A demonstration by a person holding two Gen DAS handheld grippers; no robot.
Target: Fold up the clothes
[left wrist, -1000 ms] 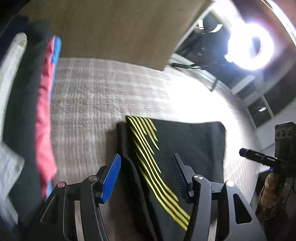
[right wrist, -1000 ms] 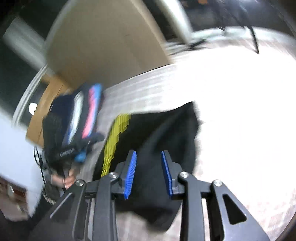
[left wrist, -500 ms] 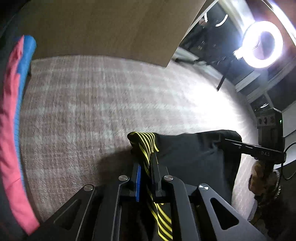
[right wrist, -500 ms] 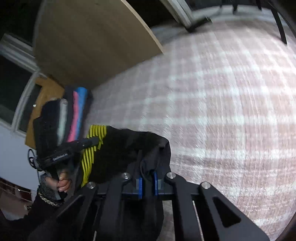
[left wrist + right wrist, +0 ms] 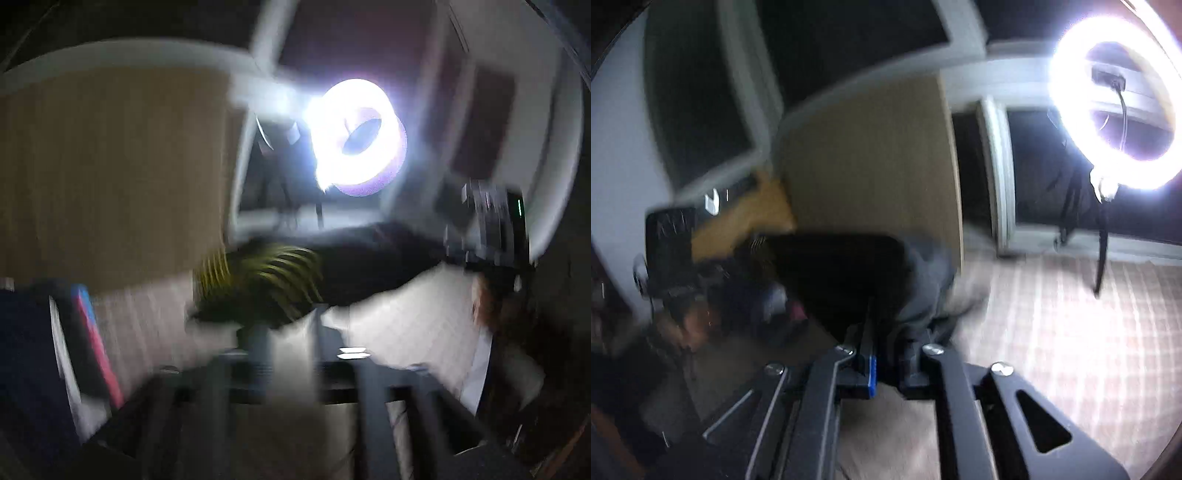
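Your left tool [image 5: 303, 350] is heavily smeared in its own view. Its two fingers stand well apart at the bottom of the picture, with pale checked cover [image 5: 399, 317] showing through the gap. Its jaws have just been opening, and nothing sits between them. The yellow-striped end of the black shirt [image 5: 351, 266] hangs just ahead of the left finger; the blur does not show whether the cloth touches it.

The shirt is up in the air, off the cover, stretched as a dark band across the left view. It runs from the yellow stripes in the middle toward your other hand [image 5: 487, 299], at the right edge.

Your right tool [image 5: 890, 354] is sharper in its own view. Its jaws stand narrow and have just been opening, and a bunched grey-black fold of the shirt lies between the blue pad and the other finger. The cloth fills the gap. You cannot tell from this view whether the pads press on it or only flank it. From there the shirt spreads forward and to the left as a broad black sheet.

Behind the shirt stands a wooden panel [image 5: 110, 166]. A ring light [image 5: 354, 136] glares beyond it. A pile of folded clothes [image 5: 92, 332], showing pink and blue edges, lies at the left side of the cover.
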